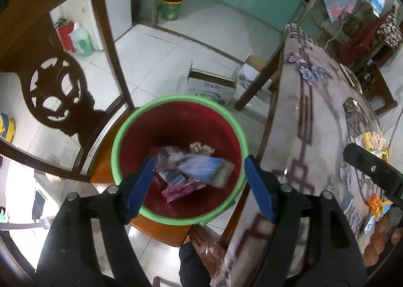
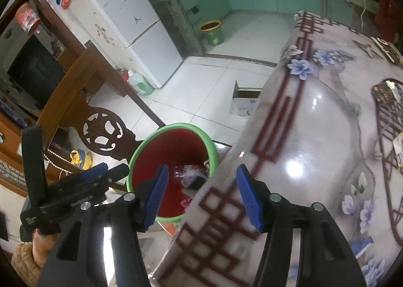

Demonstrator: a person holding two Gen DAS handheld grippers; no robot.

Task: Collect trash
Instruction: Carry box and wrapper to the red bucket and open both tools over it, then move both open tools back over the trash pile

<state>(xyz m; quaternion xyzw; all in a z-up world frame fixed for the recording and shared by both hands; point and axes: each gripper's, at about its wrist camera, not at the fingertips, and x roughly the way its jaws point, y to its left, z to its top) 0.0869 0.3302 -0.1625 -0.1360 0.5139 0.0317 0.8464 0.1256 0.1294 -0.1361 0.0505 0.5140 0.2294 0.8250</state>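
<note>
Over the bin [image 1: 177,158] at frame centre, the left tool [image 1: 199,181] hangs spread and empty, so wrappers [image 1: 191,173] land inside; the right tool [image 2: 201,193] is likewise spread beside the counter [image 2: 314,136].

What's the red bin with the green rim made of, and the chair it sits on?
The bin looks like smooth plastic: even colour, molded rolled rim. The chair looks like dark varnished wood, judging by its carved cut-out back and glossy brown seat.
</note>
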